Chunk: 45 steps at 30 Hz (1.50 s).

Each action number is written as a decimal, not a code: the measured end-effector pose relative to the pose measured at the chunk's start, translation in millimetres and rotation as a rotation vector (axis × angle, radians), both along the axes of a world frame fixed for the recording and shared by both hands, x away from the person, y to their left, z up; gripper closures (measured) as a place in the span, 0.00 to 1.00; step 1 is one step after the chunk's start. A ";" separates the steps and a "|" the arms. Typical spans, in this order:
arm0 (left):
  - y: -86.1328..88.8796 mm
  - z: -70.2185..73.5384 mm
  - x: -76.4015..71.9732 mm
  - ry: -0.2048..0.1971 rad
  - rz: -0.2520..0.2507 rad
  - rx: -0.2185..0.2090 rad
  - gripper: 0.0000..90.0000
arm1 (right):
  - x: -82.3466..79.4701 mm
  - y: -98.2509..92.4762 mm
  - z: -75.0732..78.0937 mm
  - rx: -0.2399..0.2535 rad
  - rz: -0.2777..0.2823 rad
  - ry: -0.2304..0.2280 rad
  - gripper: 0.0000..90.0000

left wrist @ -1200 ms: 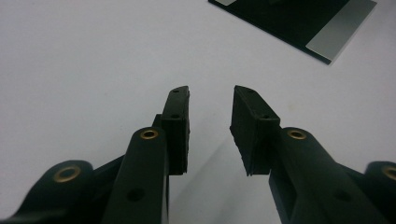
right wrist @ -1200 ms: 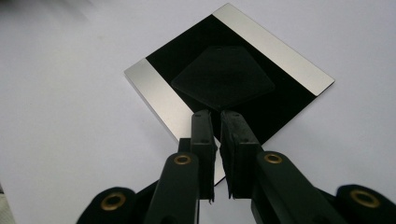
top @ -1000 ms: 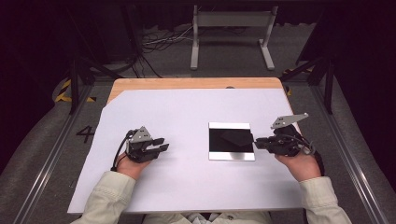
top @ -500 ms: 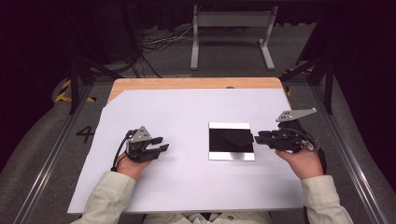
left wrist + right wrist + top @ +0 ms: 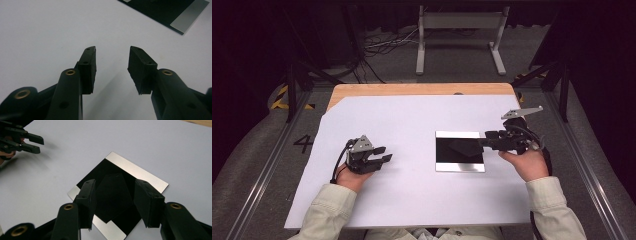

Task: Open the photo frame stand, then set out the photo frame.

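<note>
The right tongs [image 5: 487, 140] have just been opening and stand spread, empty, at the right edge of the mirror plate [image 5: 459, 151]. It lies flat on the white worktop [image 5: 412, 200]. The left tongs [image 5: 382, 154] rest spread, well apart.

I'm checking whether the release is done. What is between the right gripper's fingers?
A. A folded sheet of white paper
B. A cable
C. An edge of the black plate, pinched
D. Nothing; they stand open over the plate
D: in the right gripper view the right gripper has its fingers spread apart above the black plate, which lies flat on the white sheet.
</note>
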State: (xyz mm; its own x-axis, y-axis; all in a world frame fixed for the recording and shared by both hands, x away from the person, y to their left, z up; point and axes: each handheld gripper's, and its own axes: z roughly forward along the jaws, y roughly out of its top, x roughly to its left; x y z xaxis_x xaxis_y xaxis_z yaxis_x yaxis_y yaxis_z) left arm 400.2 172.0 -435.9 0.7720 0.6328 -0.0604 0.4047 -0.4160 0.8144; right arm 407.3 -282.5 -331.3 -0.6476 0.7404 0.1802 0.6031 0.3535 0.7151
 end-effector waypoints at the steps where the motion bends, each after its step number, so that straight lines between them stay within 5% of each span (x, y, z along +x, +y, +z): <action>1: 0.4 -0.1 0.2 -0.005 -0.001 -0.001 0.65 | 2.0 0.5 0.1 -0.001 -0.004 0.002 0.56; 24: 0.5 -0.6 0.0 -0.002 0.000 -0.001 0.65 | 41.7 -1.0 -9.8 -0.012 -0.034 0.171 0.53; 45: 0.5 -1.6 0.2 -0.002 0.002 -0.002 0.64 | 67.6 -5.6 -24.8 0.054 -0.044 0.338 0.47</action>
